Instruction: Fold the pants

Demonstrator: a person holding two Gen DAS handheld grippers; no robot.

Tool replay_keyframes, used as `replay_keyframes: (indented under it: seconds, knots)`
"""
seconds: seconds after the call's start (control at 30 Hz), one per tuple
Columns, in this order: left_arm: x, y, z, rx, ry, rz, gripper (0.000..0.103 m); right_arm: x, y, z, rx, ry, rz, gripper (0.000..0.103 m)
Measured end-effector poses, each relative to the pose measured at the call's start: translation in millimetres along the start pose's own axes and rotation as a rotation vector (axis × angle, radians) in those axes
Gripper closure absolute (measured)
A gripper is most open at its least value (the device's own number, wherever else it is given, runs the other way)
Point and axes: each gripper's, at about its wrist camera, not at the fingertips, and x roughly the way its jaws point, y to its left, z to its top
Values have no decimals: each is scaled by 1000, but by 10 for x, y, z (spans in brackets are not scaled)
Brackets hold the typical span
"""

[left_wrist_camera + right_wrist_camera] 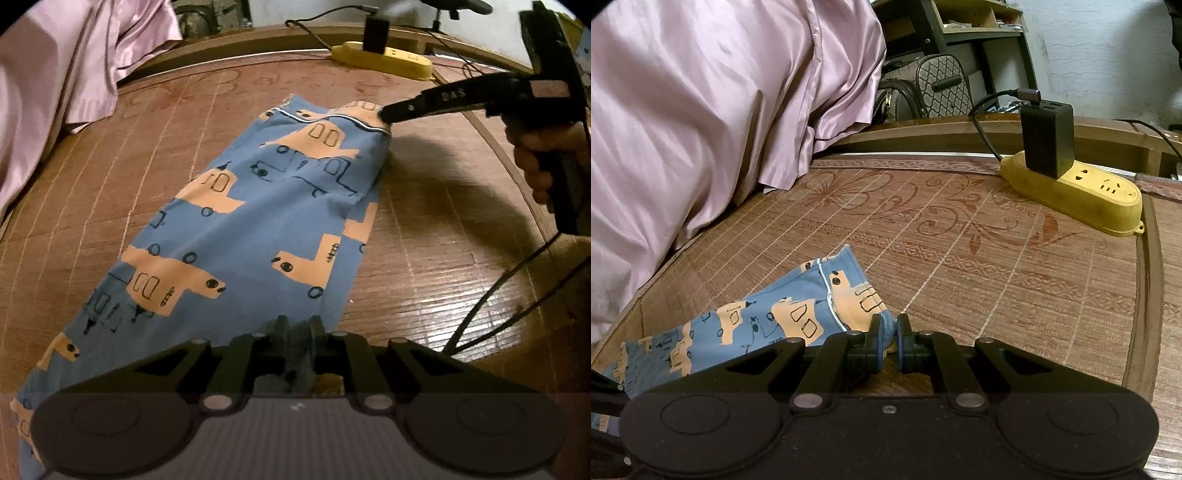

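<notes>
Blue cotton-like pants printed with orange vehicles lie stretched along a woven bamboo mat. The left gripper has its jaws pressed together on the near end of the cloth, and the right gripper pinches the far, white-piped hem corner between its jaws, lifting that edge slightly off the mat. A pink satin quilt is heaped just beside the pants on one side. Well apart, at the mat's far edge, a yellow power strip carries a black charger.
</notes>
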Motion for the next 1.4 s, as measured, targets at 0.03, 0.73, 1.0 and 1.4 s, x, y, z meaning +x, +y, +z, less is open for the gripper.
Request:
replay_keyframes:
  seconds: [0.03,0.73,1.0,1.4]
  knots:
    - [1,-18,-2,14,2,0,91,0,-1,0,-1,0,0,96]
    - [-103,-24,-94,13,18,-52,103,3,-13,-39,-31,35,-66,82]
    - [-134,67,-167,-64,6,-98,47,-107,263,-158,-234,-26,44,49]
    - [-810,1359,-940,-622,-160,413,17,3,630,-208,-296,14,151,27]
